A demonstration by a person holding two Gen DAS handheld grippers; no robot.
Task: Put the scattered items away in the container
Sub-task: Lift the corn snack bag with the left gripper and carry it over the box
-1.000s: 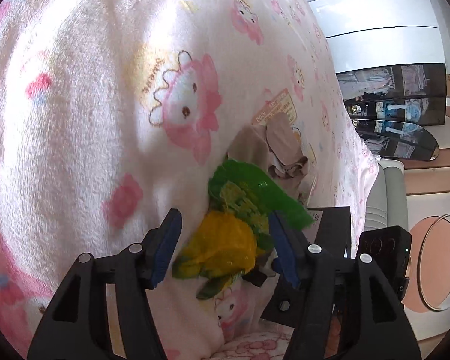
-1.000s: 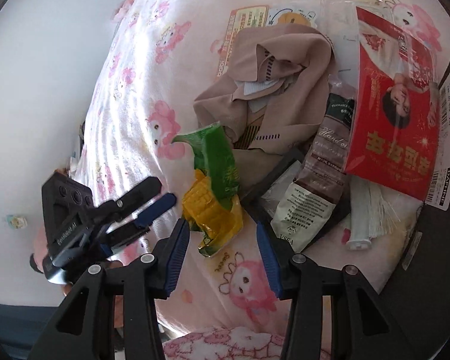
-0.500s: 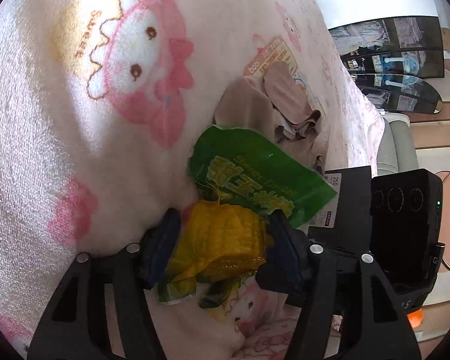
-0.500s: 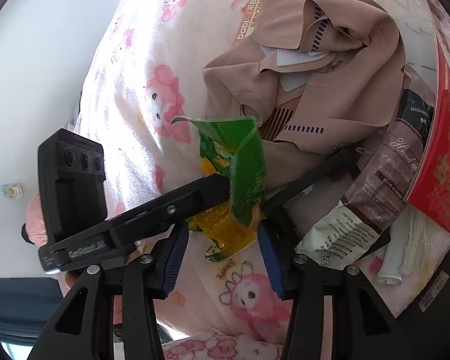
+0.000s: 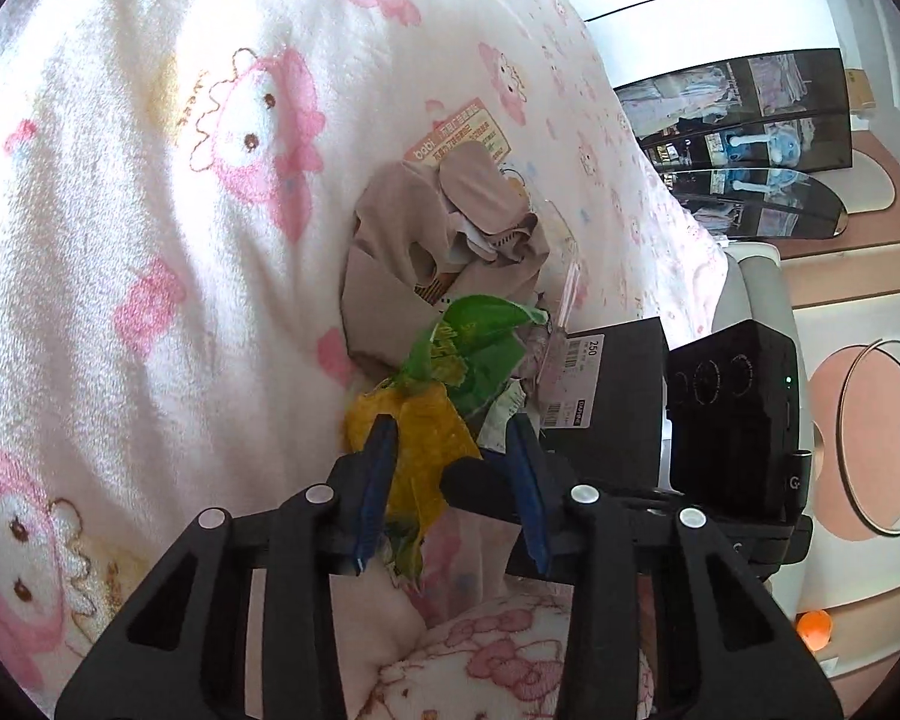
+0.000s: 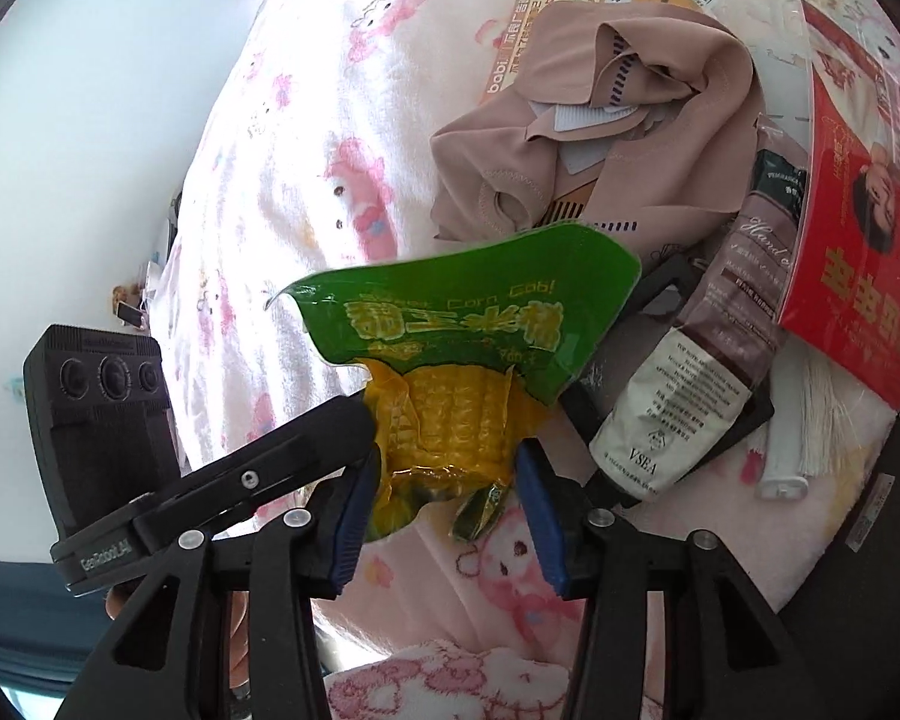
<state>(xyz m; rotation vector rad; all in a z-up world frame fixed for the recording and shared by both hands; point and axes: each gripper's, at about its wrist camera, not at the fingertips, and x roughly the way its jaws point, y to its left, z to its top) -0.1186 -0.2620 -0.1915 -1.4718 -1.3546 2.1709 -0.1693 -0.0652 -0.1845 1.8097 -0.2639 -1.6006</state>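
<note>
Left gripper [image 5: 450, 468] jaws closing on corn packet [image 6: 450, 372]; right gripper [image 6: 450, 498] half open, holding nothing. Squeeze the firm cob, not the film, before carrying it to the black container [image 5: 618, 384].

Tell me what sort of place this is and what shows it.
Probably a bedroom at home. The items lie on a soft pink cartoon-print blanket spread like bedding, a crumpled beige garment sits among them, and a dark glass cabinet with a blue plush toy stands by the wall.

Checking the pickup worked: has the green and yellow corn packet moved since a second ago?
Yes. The corn packet has lifted off the pink blanket and now covers part of the beige garment.
</note>
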